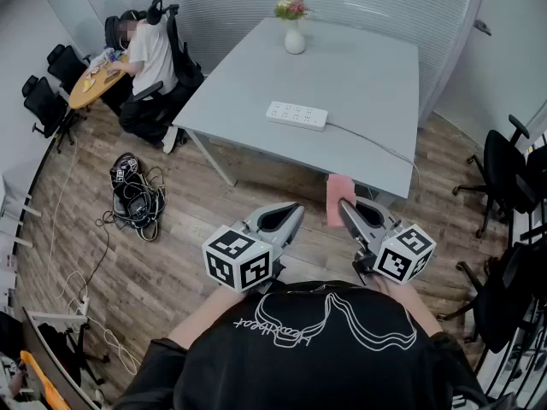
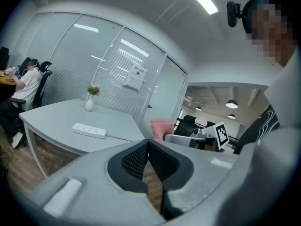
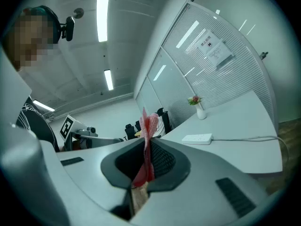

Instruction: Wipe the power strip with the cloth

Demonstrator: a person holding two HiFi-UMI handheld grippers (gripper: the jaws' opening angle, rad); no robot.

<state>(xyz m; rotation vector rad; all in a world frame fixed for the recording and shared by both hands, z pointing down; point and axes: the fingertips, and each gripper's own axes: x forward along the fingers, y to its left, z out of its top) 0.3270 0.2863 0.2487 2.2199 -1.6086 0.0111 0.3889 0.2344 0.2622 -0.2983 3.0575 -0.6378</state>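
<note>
Clamps soft, limp cloth (image 1: 338, 196) (prob. light, edge-held) in rt hand-held gripper (image 3: 146, 147), well short of power strip (image 1: 297, 115); lt hand-held gripper (image 2: 148, 147) clenched, empty.

Bright, even indoor light from ceiling strips (image 3: 102, 6); no hard shadows. Streaky reflections of them on glass wall (image 2: 70, 55). Evenly lit desk (image 1: 359, 84), mild sheen. Head view sharp, edges bend slightly. Both gripper views fisheye, dark vignetted corners. Up close, left tongs (image 2: 148, 142), right tongs (image 3: 146, 140) and cloth (image 3: 149, 124) look soft. Mosaic patches over faces.
</note>
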